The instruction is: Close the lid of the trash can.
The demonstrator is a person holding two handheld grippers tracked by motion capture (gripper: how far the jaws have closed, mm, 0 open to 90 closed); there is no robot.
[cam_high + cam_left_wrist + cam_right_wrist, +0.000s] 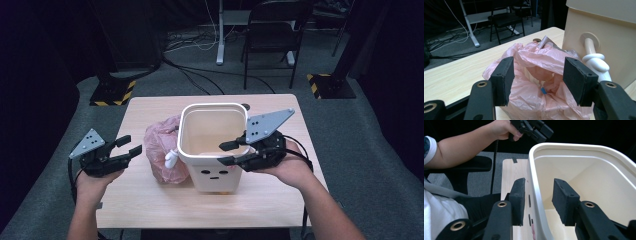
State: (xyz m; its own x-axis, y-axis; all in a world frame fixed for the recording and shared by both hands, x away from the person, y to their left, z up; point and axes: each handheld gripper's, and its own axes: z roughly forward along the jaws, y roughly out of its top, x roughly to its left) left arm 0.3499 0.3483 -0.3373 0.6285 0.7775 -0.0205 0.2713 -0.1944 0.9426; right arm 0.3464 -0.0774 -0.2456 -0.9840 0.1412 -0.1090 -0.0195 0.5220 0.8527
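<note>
The cream bin (212,145) stands mid-bench beside the pink bag (162,150). The right claw (228,153) straddles its rim, released; the left claw (129,147) waits unclenched. Lift the right one clear before reaching for the bag.

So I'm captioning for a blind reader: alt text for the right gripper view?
The right claw straddles the near rim of a cream bin, pads not pressing it. The person's other hand holds the left claw beyond.

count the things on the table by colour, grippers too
cream: 1, the bin
pink: 1, the plastic bag
black: 2, the left gripper and the right gripper
total: 4
</note>
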